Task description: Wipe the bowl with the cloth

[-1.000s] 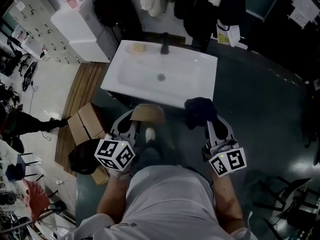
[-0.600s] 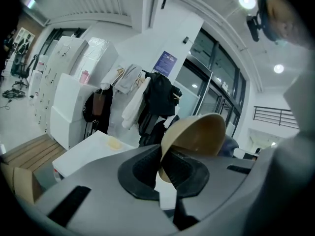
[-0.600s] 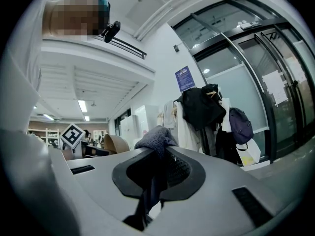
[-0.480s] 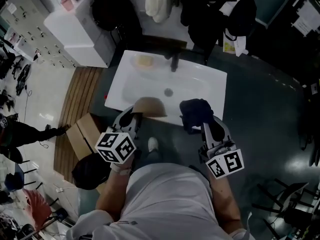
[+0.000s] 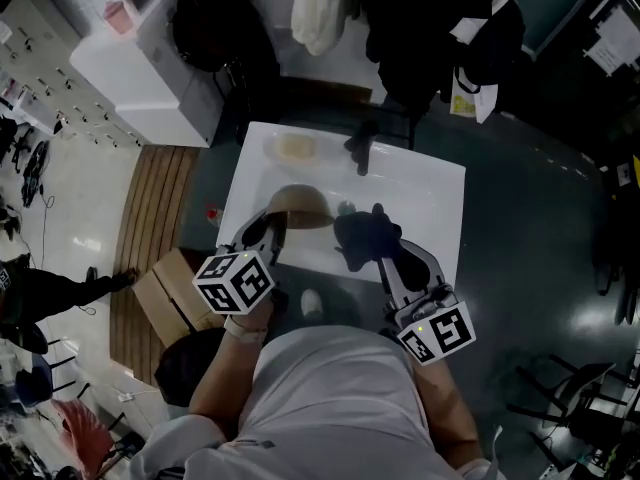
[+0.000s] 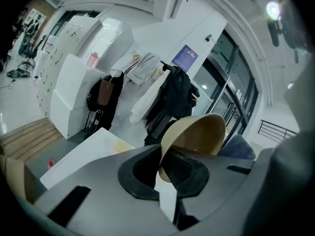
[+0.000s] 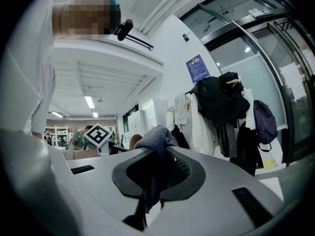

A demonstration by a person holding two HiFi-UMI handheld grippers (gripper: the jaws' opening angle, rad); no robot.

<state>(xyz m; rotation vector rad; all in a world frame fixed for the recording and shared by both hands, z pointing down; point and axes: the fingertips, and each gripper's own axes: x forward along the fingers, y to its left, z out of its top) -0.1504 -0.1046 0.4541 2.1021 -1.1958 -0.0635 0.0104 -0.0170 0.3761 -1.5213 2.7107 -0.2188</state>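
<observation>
White sink (image 5: 425, 196) with dark tap (image 5: 362, 149) below hanging coats (image 5: 420, 18), our left gripper (image 5: 266, 228) clamped on the tan bowl (image 5: 298, 206), our right gripper (image 5: 386, 256) pinching the dark cloth (image 5: 362, 234), both now over the sink, earlier short of its rim.

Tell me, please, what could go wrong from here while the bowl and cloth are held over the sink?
1. The left tongs pinch the bowl only by its rim, so pressure from the cloth may lever it loose into the sink.
2. The right tongs hold just a fold of cloth, so rubbing could pull it out.
3. The faucet stands close, and the bowl might knock it.
</observation>
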